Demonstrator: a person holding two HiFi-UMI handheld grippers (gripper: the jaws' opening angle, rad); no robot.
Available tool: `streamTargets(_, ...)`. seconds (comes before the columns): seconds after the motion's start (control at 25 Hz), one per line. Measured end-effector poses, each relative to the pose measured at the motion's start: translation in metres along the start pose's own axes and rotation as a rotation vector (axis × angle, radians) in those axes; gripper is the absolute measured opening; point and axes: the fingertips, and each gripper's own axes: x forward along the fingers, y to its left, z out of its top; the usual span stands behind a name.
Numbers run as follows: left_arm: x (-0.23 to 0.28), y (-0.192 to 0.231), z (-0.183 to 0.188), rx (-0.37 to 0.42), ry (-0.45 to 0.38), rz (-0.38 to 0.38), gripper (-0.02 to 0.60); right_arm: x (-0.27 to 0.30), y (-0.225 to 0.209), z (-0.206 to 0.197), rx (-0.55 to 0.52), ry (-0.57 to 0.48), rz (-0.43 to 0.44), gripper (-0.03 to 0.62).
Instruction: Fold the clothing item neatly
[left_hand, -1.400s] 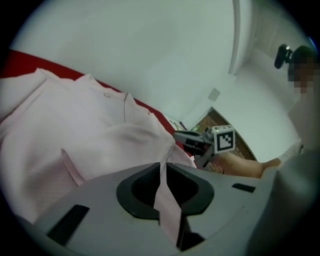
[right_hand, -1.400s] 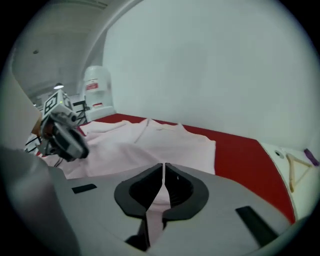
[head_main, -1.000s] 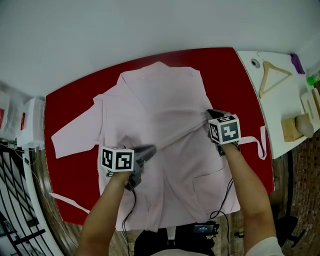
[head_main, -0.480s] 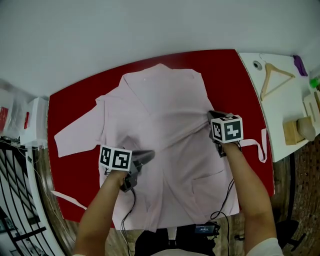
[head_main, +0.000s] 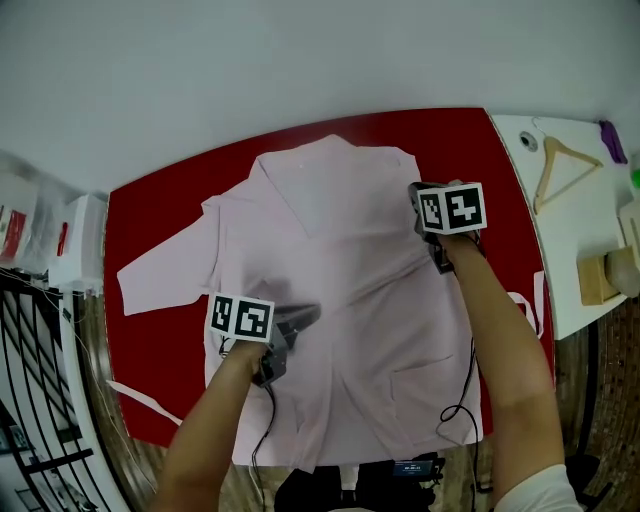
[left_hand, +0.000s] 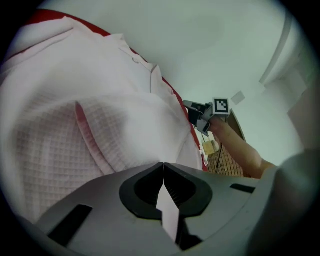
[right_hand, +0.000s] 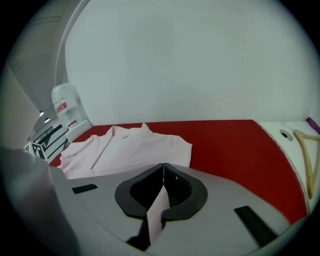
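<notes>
A pale pink waffle-weave robe (head_main: 340, 230) lies spread on the red table (head_main: 160, 200), collar toward the far edge. My left gripper (head_main: 308, 316) rests on the robe's left front. Its jaws have just been closing and now pinch a fold of the pink cloth (left_hand: 100, 125), seen between the tips of the left gripper (left_hand: 163, 164). My right gripper (head_main: 415, 195) is over the robe's right side near the shoulder, lifted a little. The right gripper (right_hand: 163, 165) is shut on a strip of the same pink fabric, and the collar (right_hand: 130, 145) lies ahead of it.
A white side table (head_main: 575, 230) at the right holds a wooden hanger (head_main: 560, 160) and a purple item (head_main: 612, 140). A loose pink belt (head_main: 140, 395) trails off the table's near left. A plastic bottle (right_hand: 67, 105) and a black rack (head_main: 30, 400) stand at the left.
My right gripper has moved toward the far edge of the table, carrying its pinch of robe fabric with it. The left gripper has stayed in place on the robe.
</notes>
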Motion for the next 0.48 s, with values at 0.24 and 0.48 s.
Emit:
streamTargets(0.24, -0.004, 0.002, -0.004, -0.003, 0.022, -0.021, 0.011, 0.026, -0.03, -0.015, -0.081, 0.128, -0.055, 0.014)
streamTargets(0.48, -0.007, 0.005, -0.004, -0.027, -0.008, -0.019, 0.008, 0.026, -0.033, -0.011, -0.002, 0.069, -0.047, 0.014)
